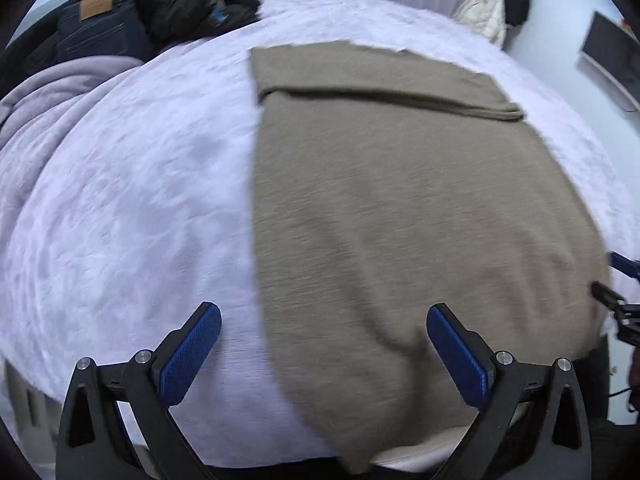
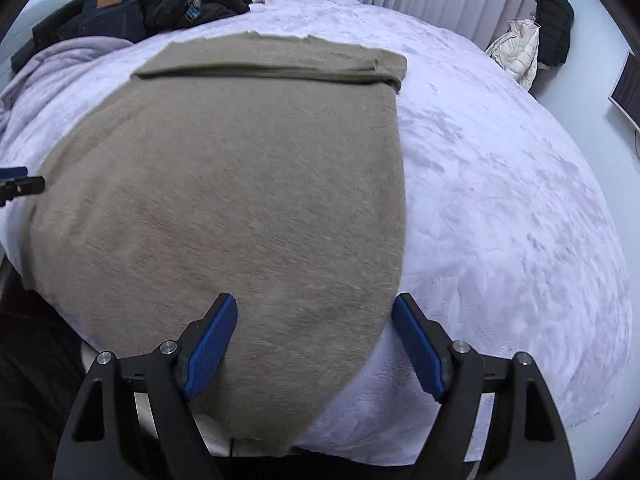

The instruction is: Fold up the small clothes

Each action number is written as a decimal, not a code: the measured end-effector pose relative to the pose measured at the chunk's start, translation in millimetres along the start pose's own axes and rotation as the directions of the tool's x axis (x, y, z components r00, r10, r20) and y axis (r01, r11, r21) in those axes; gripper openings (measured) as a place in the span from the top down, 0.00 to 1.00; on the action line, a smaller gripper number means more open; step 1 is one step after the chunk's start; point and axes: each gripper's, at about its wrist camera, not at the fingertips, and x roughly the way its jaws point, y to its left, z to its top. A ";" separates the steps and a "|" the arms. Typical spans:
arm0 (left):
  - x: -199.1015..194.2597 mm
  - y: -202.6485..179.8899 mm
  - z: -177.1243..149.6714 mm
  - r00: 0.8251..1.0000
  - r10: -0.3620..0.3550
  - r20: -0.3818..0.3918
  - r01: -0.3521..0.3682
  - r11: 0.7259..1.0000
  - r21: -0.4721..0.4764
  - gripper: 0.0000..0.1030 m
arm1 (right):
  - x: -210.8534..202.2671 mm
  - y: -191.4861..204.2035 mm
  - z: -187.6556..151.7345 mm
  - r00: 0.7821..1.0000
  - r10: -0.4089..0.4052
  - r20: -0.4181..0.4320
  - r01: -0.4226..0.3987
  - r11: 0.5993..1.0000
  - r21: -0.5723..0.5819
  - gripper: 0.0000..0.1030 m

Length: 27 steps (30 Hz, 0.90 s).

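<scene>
The left gripper (image 1: pixel 324 322) hangs with its jaws spread wide and nothing between them, angled down over the near left edge of the taupe garment (image 1: pixel 400 208). The right gripper (image 2: pixel 314 312) is likewise released, straddling the garment's near right edge. The garment lies flat on the lilac bed (image 2: pixel 500 200), a sleeve folded across its far end. Only the left view shows the right gripper's tips at its border; only the right view shows the hanging black jacket (image 2: pixel 554 28) whole.
</scene>
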 end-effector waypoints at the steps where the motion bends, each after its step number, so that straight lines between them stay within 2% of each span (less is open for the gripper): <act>1: 1.1 -11.2 1.5 1.000 -0.028 0.001 0.028 0.999 0.022 0.00 | -4.1 7.6 2.6 1.000 0.007 0.027 -0.006 1.000 -0.014 0.20; 3: 12.1 -39.8 3.6 1.000 -0.015 -0.009 0.016 0.993 0.116 0.00 | -5.8 28.2 9.0 0.997 0.055 0.062 -0.052 0.997 -0.061 0.20; 5: 32.9 -53.6 -0.9 0.997 0.053 -0.052 -0.043 0.984 0.175 0.00 | 1.4 51.4 14.4 0.995 0.083 0.062 -0.076 0.990 -0.117 0.20; 6: 40.6 -51.5 -5.0 0.996 0.064 -0.068 -0.051 0.984 0.172 0.00 | 6.9 62.4 14.6 0.995 0.083 0.063 -0.072 0.986 -0.152 0.20; 8: 34.6 -40.1 -8.3 0.998 0.022 -0.058 -0.014 0.992 0.128 0.00 | 21.1 72.3 8.0 0.998 0.046 0.042 -0.037 0.979 -0.203 0.20; 11: 27.9 -21.5 -22.0 0.997 0.013 -0.070 -0.006 0.994 0.105 0.00 | 19.6 50.9 -8.4 0.994 0.101 0.047 -0.093 0.985 -0.148 0.20; 13: 22.8 -16.9 -32.8 0.997 0.019 -0.077 -0.009 0.992 0.125 0.00 | 17.1 35.4 -22.0 0.993 0.114 0.035 -0.108 0.985 -0.132 0.20; 16: 11.9 -16.1 -40.5 0.994 0.061 -0.092 -0.046 0.987 0.155 0.00 | 10.1 34.8 -34.5 0.997 0.072 0.020 -0.066 0.979 -0.191 0.20; 19: 3.8 6.6 -50.9 0.990 0.046 -0.130 -0.035 0.996 0.083 0.00 | -1.7 35.5 -49.2 1.000 0.026 0.009 -0.023 0.971 -0.240 0.20; 21: 2.6 22.0 -56.1 0.990 0.020 -0.142 -0.018 1.000 0.014 0.00 | -9.5 24.9 -55.3 1.000 0.023 0.004 -0.021 0.979 -0.205 0.19; 23: 1.7 25.4 -56.9 0.990 -0.014 -0.141 0.010 0.999 -0.035 0.00 | -11.0 5.1 -58.0 0.999 0.046 -0.013 -0.047 0.993 -0.108 0.19; 25: -0.1 16.7 -48.0 0.994 -0.039 -0.106 0.035 0.999 -0.039 0.00 | -10.4 -10.9 -54.6 0.998 0.062 -0.007 -0.062 0.998 -0.007 0.19; 27: -0.1 5.4 -38.8 0.997 -0.034 -0.073 0.032 0.999 -0.029 0.00 | -15.6 -21.1 -45.2 0.997 0.075 0.035 -0.077 0.994 0.071 0.19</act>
